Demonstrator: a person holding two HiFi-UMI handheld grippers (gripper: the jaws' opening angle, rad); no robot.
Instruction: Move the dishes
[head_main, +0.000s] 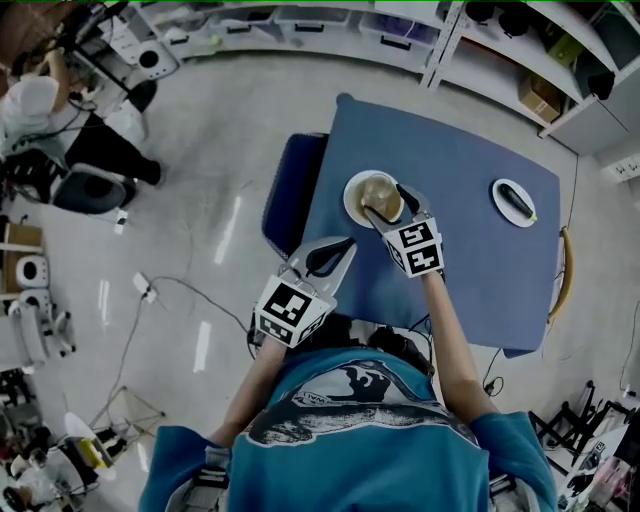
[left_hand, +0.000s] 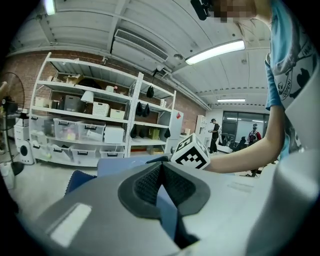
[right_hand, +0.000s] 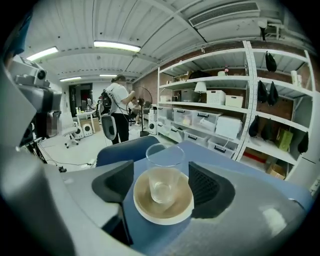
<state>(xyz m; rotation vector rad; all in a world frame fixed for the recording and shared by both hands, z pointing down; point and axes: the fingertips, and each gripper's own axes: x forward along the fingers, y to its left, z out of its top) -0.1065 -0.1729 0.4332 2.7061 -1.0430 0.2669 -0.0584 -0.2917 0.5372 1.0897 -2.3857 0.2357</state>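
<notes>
On the blue table (head_main: 480, 260) lies a white saucer (head_main: 352, 190) with a tan inside, and a clear empty glass (head_main: 380, 196) stands upright on it. My right gripper (head_main: 388, 203) is open, one jaw on each side of the glass (right_hand: 164, 172) and saucer (right_hand: 162, 212); the pads (right_hand: 205, 184) stand clear of both. My left gripper (head_main: 340, 246) hovers at the table's near-left edge, short of the saucer. Its jaws are shut with nothing in them (left_hand: 160, 167).
A second white plate (head_main: 514, 202) with a dark oblong thing on it lies at the table's right. A blue chair (head_main: 288, 190) stands against the left edge. Storage shelves (head_main: 560, 60) run behind. A person (head_main: 40, 110) sits far left, and cables (head_main: 180, 290) trail on the floor.
</notes>
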